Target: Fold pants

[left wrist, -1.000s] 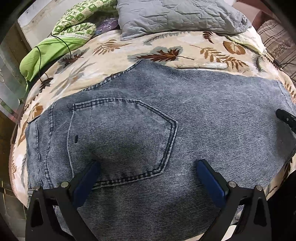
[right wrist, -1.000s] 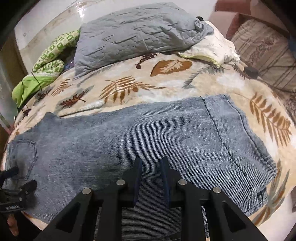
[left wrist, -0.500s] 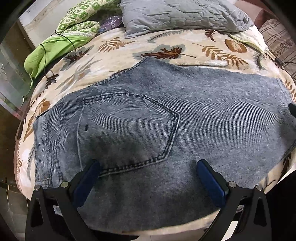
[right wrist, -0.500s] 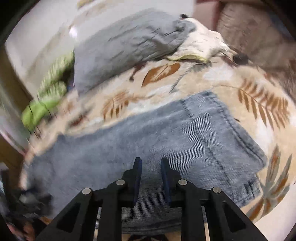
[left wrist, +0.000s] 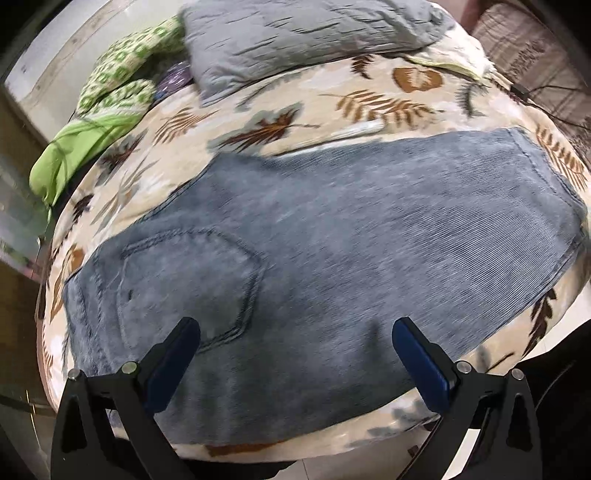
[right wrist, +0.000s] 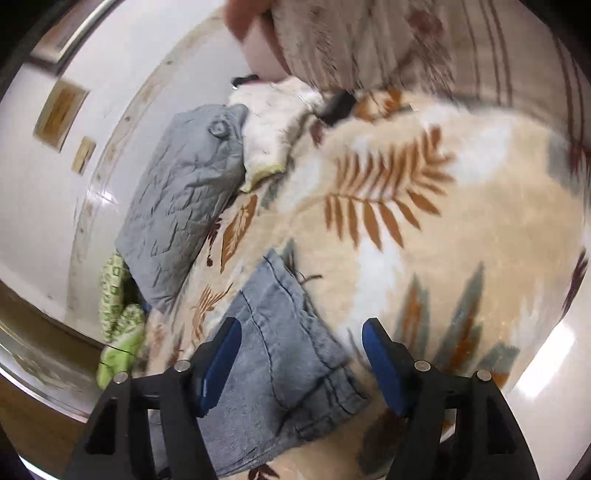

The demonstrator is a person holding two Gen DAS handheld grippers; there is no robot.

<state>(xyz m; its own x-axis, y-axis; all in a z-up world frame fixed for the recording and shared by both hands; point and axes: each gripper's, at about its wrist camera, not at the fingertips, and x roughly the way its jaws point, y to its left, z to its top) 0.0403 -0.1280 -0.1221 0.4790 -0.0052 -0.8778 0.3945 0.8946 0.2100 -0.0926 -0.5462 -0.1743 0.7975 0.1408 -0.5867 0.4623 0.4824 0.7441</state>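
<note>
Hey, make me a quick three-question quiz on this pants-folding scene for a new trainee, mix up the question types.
1. True or false: the right tongs are clamped on the jeans.
2. Multiple choice: where does the grey quilted pillow lie in the left wrist view? A) on top of the jeans B) beyond the jeans, at the far end of the leaf-print blanket C) on the floor
3. Fill in: the stitched back ______ on the jeans faces up.

Key: 1 false, their jaws have just been opening and stand apart over the hem end; 2 B; 3 pocket.
</note>
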